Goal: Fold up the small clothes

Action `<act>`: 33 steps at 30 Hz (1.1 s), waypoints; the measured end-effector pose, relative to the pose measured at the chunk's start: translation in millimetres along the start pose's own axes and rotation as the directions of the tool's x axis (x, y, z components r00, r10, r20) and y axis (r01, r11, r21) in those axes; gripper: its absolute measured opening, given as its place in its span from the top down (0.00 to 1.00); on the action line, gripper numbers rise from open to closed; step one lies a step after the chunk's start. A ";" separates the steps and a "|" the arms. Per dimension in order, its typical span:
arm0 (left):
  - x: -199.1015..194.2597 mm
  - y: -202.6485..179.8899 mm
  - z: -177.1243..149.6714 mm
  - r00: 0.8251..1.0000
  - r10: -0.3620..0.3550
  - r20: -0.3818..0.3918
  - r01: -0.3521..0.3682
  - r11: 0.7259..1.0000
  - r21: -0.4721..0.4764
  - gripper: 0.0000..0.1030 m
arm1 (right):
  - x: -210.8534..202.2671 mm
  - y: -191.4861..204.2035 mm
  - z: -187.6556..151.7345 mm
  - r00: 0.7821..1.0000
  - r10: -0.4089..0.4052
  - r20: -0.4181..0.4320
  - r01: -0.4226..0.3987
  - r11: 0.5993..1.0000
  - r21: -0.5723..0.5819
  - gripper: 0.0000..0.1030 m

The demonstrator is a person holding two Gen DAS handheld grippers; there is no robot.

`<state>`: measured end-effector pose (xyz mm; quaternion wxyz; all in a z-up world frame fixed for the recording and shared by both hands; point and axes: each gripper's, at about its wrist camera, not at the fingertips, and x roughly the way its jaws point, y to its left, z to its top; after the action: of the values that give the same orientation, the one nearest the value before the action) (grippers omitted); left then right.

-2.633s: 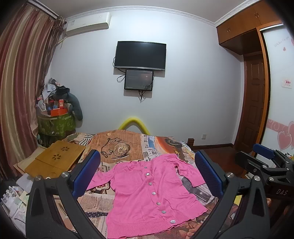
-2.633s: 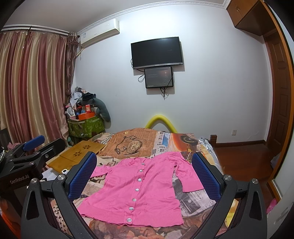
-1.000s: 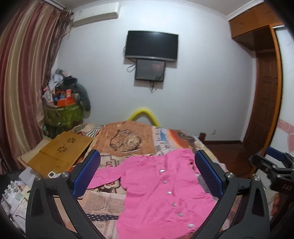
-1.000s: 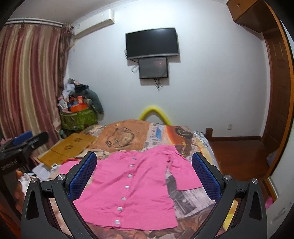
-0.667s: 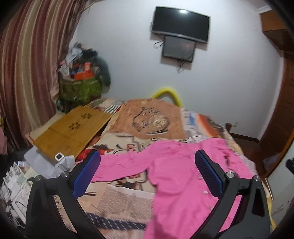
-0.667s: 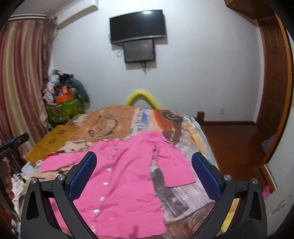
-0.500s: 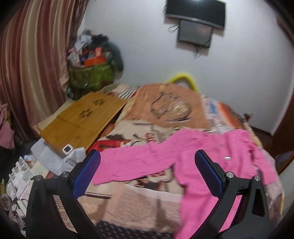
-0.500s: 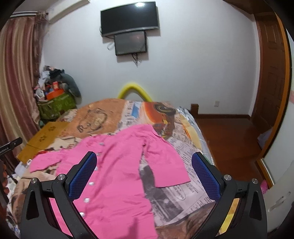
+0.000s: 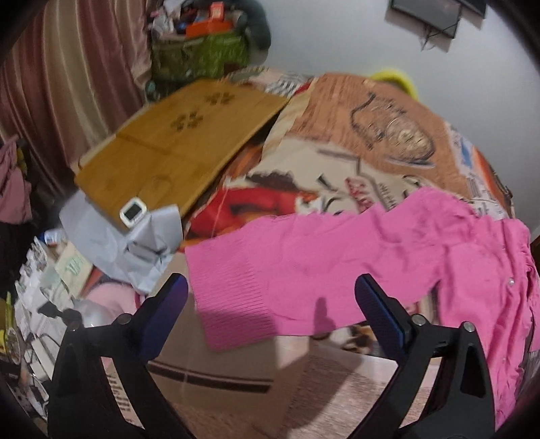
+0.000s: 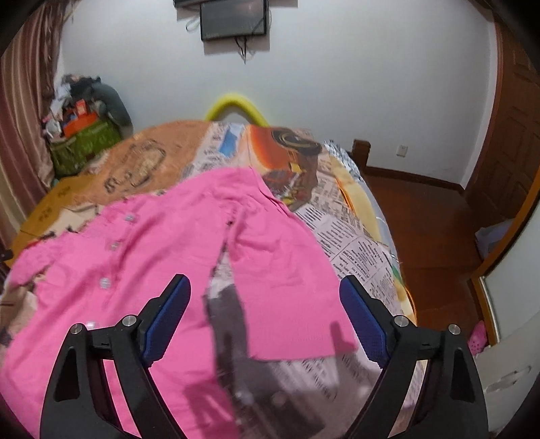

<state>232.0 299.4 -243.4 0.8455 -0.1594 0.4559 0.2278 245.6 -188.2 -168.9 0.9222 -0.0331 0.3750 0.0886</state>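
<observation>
On bed: one pink cardigan spread flat; two hand-held grippers agape, right narrowing, empty.

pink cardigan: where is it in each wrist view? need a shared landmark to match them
Left wrist: pink cardigan fills centre-right, one sleeve reaching left between the open fingers.
Right wrist: it covers left and centre, the other sleeve lying between the open fingers.
Shared landmark: yellow arch beyond the bed.

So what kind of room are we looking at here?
Most likely a bedroom in someone's home: a bed with a printed cover and a pink cardigan laid flat on it, striped curtains, and a screen mounted on the wall.
</observation>
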 end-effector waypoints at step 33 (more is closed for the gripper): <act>-15.2 4.2 7.8 0.999 0.035 0.041 -0.039 0.994 0.099 0.91 | 51.2 -50.8 -17.1 0.962 -0.101 -0.253 0.082 0.993 -0.085 0.94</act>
<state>227.9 302.9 -226.6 0.8566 -0.1041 0.4531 0.2237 279.4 -233.2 -217.1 0.8671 -0.0957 0.4859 0.0545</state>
